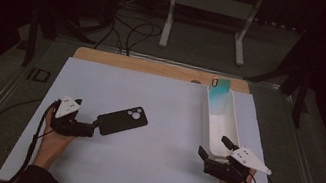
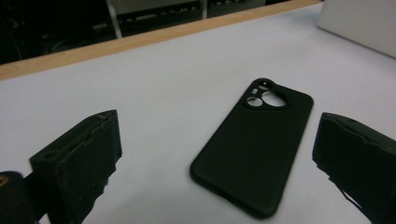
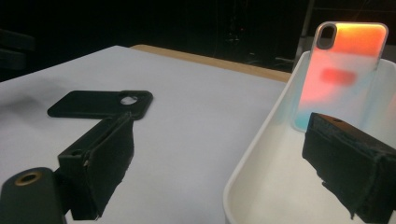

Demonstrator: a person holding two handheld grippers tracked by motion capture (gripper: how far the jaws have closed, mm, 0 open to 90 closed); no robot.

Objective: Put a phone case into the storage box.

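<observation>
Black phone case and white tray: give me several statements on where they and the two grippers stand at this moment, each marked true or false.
1. The black phone case lies flat on the white table. True.
2. The left gripper is shut on the black phone case. False: its jaws stand open on either side of the case, apart from it.
3. A colourful phone case leans upright at the far end of the white tray. True.
4. The right gripper holds the colourful phone case. False: it is open at the tray's near end, one jaw inside the tray and one outside.
5. The black phone case sits in the tray. False: it is on the table, left of it.
</observation>
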